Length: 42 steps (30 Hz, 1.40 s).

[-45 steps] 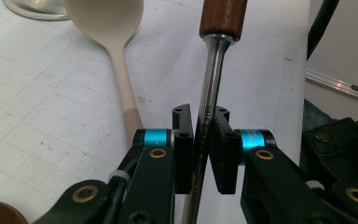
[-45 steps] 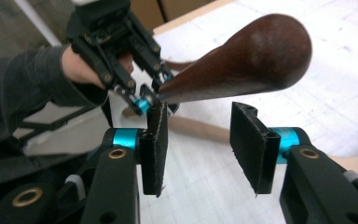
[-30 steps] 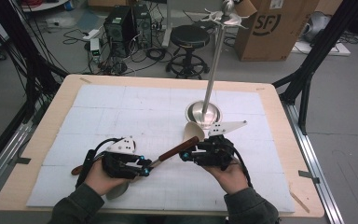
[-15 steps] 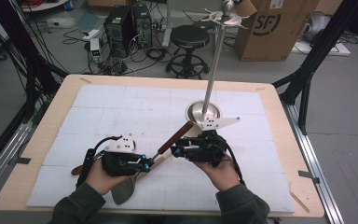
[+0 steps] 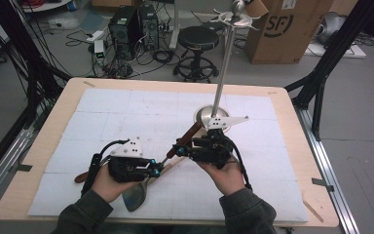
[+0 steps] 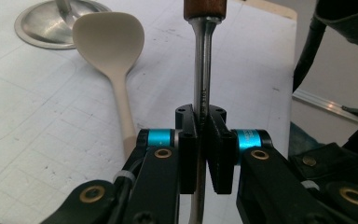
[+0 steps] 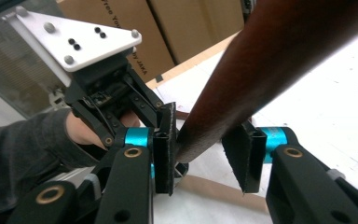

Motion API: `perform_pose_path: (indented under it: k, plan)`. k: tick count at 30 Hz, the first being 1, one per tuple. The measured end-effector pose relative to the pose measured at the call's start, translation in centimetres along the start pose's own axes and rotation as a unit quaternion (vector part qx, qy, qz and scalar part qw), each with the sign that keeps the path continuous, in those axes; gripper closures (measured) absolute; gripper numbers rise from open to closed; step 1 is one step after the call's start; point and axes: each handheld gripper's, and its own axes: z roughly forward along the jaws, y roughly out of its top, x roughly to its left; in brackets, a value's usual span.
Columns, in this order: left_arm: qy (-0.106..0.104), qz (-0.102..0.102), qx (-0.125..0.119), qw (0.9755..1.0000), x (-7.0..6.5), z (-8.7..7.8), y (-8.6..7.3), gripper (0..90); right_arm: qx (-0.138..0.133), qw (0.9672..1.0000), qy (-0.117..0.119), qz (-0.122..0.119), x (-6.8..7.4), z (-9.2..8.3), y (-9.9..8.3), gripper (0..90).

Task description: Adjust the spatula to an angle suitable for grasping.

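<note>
Here, white mat point(image 5: 126, 112) under both grippers. Spatula point(image 6: 204, 65) spans between them: left gripper point(image 6: 203, 122) clamped tight on its steel shank, right gripper point(image 7: 204, 144) closing round the wooden handle point(image 7: 279, 56), jaws either side, contact unclear. White spoon point(image 6: 109, 44) lies left of the left gripper.

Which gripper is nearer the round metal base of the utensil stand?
Right. The right gripper sits just in front of the round metal base, around the utensil's brown wooden handle. The left gripper is farther toward the near-left, clamped on the utensil's steel shaft.
</note>
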Motion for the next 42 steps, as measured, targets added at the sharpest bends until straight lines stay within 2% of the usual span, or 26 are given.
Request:
perform_pose_path:
  k: [5, 9, 16, 28, 42]
  plan:
    - [-0.014, -0.013, -0.013, 0.9997, 0.3, -0.4, 0.0, 76.3, -0.001, 0.9997, 0.026, 0.003, 0.1, 0.1, 0.8, 70.6]
    - [-0.017, -0.017, -0.02, 0.9995, 0.3, -0.7, 0.0, 71.0, -0.009, 0.9989, 0.047, 0.001, 0.4, 0.0, 1.4, 72.9]
    - [-0.02, -0.024, -0.036, 0.9989, 0.5, -1.3, 0.0, 66.6, -0.005, 0.9989, 0.041, -0.025, 1.1, -0.4, 2.5, 73.1]
    - [-0.033, -0.033, -0.051, 0.9976, 0.5, -1.1, 0.4, 62.0, -0.007, 0.9963, 0.055, -0.065, 1.8, -0.9, 4.6, 73.2]
    - [-0.067, -0.038, -0.054, 0.9956, 0.2, 0.1, 1.0, 65.6, -0.008, 0.9949, 0.062, -0.08, 2.1, -0.9, 5.2, 73.2]
